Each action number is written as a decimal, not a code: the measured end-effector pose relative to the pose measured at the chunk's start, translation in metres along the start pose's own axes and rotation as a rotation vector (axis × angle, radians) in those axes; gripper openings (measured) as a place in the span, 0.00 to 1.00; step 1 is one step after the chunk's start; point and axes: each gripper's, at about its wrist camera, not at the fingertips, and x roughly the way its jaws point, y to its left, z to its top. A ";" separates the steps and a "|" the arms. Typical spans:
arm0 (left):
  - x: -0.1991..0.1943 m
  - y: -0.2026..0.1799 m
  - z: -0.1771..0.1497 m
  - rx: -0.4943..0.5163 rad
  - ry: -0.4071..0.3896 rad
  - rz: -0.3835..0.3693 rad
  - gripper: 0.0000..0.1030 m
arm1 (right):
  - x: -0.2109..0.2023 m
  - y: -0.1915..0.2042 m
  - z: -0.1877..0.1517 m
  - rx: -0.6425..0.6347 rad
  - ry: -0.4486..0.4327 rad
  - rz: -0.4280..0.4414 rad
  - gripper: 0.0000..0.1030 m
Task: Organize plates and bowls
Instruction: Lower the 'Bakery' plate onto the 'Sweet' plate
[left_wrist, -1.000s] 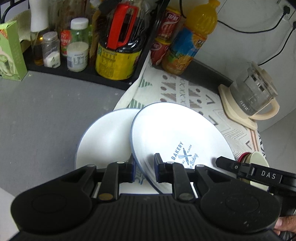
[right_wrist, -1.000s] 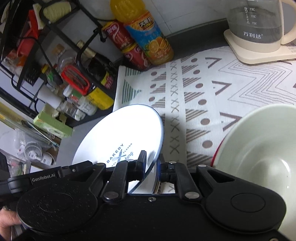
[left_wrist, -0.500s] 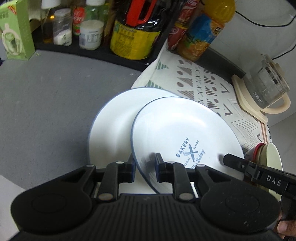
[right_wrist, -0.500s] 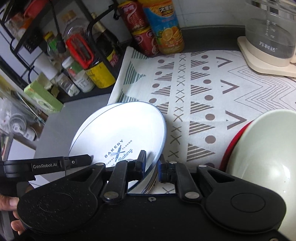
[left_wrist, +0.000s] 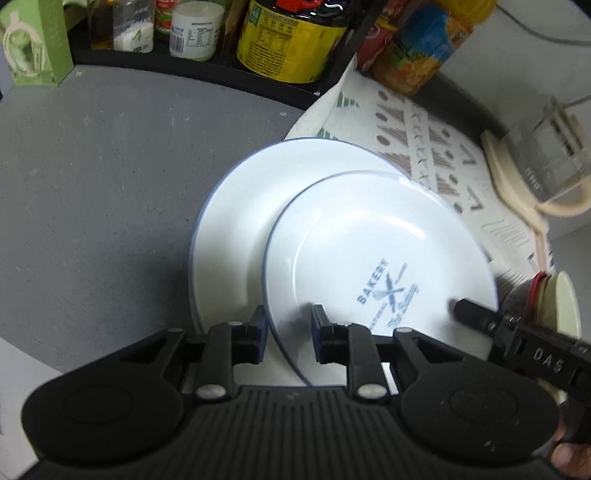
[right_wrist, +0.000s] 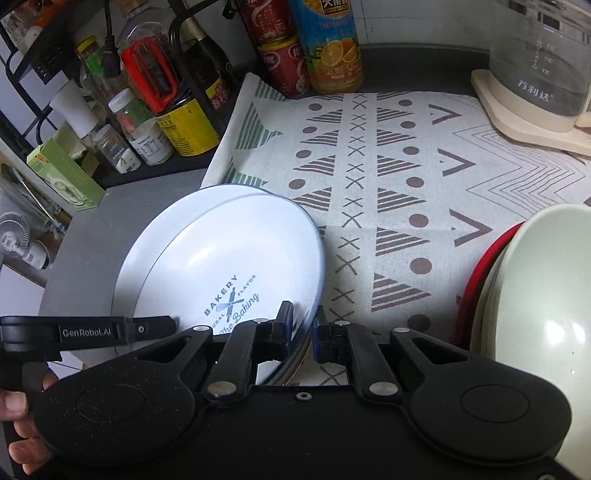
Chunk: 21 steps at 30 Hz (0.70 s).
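A white blue-rimmed plate printed "BAKERY" (left_wrist: 369, 240) (right_wrist: 229, 251) lies tilted over a second white plate (left_wrist: 236, 221) (right_wrist: 147, 240) on the grey counter. My left gripper (left_wrist: 288, 323) straddles the top plate's near-left rim. Its jaws are opening and a slit shows beside the right pad. My right gripper (right_wrist: 301, 325) is closing and is shut on the same plate's right rim. Each gripper's finger shows in the other's view. A pale green bowl (right_wrist: 546, 314) (left_wrist: 565, 299) sits nested in a red bowl (right_wrist: 484, 258) at the right.
A patterned cloth (right_wrist: 388, 166) covers the counter to the right of the plates. A glass kettle (right_wrist: 546, 62) on a cream base stands at the back right. A black rack (left_wrist: 184, 70) with jars and bottles, red cans (right_wrist: 284, 66) and a juice bottle (right_wrist: 328, 40) line the back. A green box (right_wrist: 62, 177) stands left.
The top plate has come down closer over the lower plate, with both grippers following it. The left pads stand slightly further apart than before.
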 end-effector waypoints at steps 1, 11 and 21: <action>-0.003 -0.002 0.000 0.018 -0.012 0.018 0.22 | 0.000 0.000 0.000 0.002 -0.001 0.001 0.09; -0.038 0.014 0.015 0.008 -0.130 0.052 0.67 | 0.002 0.008 0.001 -0.018 -0.006 -0.035 0.11; -0.017 0.027 0.010 0.000 -0.097 0.072 0.66 | 0.015 0.013 0.000 -0.032 0.038 -0.065 0.16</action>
